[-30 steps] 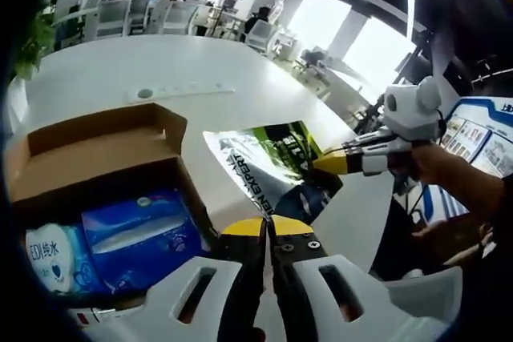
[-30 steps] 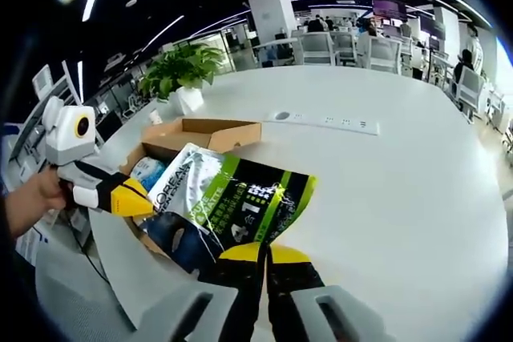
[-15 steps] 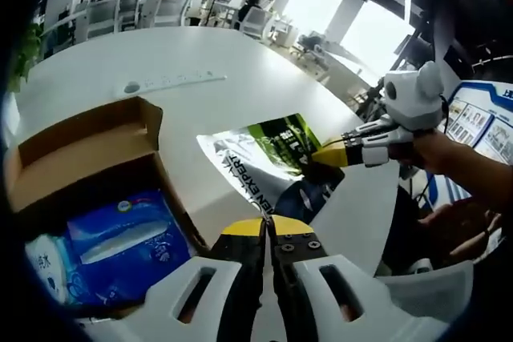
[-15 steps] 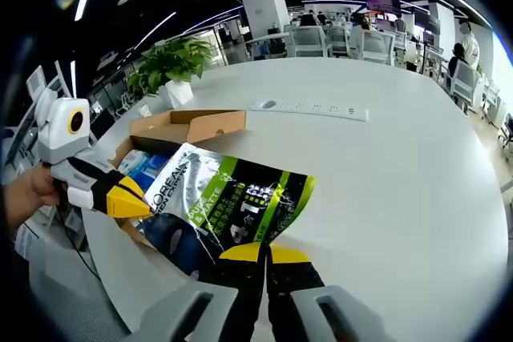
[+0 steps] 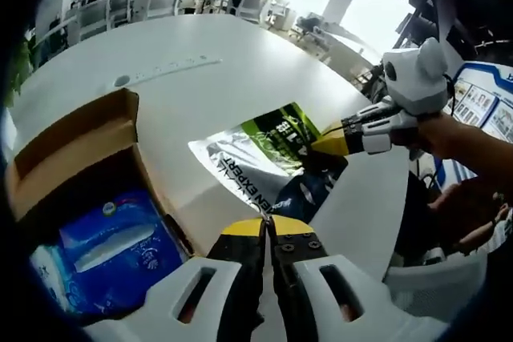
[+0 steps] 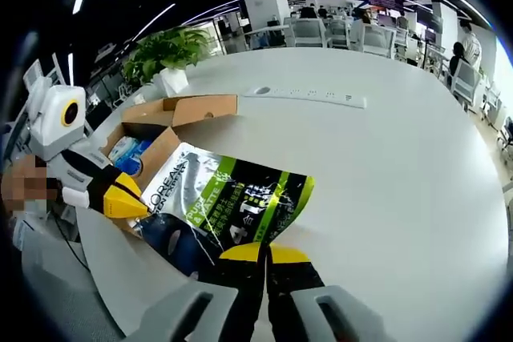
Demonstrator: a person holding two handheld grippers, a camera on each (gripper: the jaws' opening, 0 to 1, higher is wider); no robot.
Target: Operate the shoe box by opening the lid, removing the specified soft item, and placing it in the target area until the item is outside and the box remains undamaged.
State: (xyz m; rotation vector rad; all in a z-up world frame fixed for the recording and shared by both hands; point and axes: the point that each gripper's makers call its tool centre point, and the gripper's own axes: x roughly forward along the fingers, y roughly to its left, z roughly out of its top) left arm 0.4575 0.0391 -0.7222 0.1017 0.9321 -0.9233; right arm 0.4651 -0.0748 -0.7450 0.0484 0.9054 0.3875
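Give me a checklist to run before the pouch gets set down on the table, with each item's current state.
1. Right gripper shut on the pouch: ok, its jaws pinch one edge.
2. Left gripper shut on the pouch: ok, its jaws are closed on the opposite edge.
3. Pouch outside the shoe box: ok, it hangs beside the box over the white table.
4. Box lid open and flaps undamaged: ok as far as the cardboard shows.
5. Landing spot free: ok, bare table lies past the pouch; the power strip sits farther off.
6. Blue tissue pack left inside the box: ok.
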